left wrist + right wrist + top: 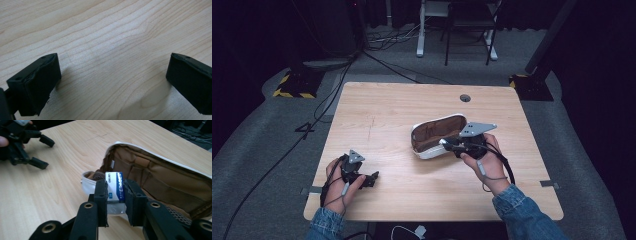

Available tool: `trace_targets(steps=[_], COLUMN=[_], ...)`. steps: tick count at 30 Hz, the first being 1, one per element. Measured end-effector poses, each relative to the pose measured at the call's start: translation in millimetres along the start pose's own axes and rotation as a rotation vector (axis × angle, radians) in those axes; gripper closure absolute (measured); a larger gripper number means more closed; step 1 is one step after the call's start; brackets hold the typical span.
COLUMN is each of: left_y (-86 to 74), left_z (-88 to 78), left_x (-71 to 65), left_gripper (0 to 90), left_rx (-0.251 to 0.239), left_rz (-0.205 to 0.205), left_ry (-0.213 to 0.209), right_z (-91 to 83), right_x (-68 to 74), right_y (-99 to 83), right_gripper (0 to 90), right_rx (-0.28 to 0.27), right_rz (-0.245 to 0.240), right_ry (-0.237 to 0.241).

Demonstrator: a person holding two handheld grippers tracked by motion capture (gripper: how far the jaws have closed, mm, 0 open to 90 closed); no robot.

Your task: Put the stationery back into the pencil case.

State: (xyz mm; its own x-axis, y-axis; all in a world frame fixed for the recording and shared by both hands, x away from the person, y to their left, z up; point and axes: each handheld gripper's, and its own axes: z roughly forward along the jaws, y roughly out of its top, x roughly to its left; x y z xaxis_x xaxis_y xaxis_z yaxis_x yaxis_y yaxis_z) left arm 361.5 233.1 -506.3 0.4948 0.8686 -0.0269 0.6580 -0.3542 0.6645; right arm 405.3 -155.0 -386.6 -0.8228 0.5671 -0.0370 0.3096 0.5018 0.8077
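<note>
An open white pencil case [434, 135] with a brown lining lies right of the table's middle. My right gripper [115, 190] is shut on a white and blue eraser [114, 185], held upright just over the case's near rim [88, 180]. From above, that gripper [446, 144] sits at the case's front right side. Near the table's front left, my left gripper [373, 179] rests with its jaws wide apart and nothing between them. Bare wood shows between its fingers [37, 82] in the left gripper view.
The wooden table [377, 115] has a small round hole [465, 98] at the back right. Beyond it, on the grey floor, are cables, a chair frame [469, 30] and stand bases with yellow-black tape [292, 87].
</note>
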Motion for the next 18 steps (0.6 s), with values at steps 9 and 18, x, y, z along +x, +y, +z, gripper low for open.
trace_targets(steps=[9, 18], left_y=[0.2, 0.5], left_z=[0.5, 0.5], left_x=[-0.3, -0.1], left_gripper=[0.1, 0.1], left_rx=[-0.003, -0.001], left_rz=[-0.002, 0.003], left_ry=[-0.002, -0.002], right_z=[20.7, 37.2], right_x=[-23.6, -38.1], right_y=[6.4, 13.1], right_gripper=[73.6, 73.6], right_rx=[0.043, 0.081], right_rz=[0.035, 0.031], right_ry=[-0.039, -0.076])
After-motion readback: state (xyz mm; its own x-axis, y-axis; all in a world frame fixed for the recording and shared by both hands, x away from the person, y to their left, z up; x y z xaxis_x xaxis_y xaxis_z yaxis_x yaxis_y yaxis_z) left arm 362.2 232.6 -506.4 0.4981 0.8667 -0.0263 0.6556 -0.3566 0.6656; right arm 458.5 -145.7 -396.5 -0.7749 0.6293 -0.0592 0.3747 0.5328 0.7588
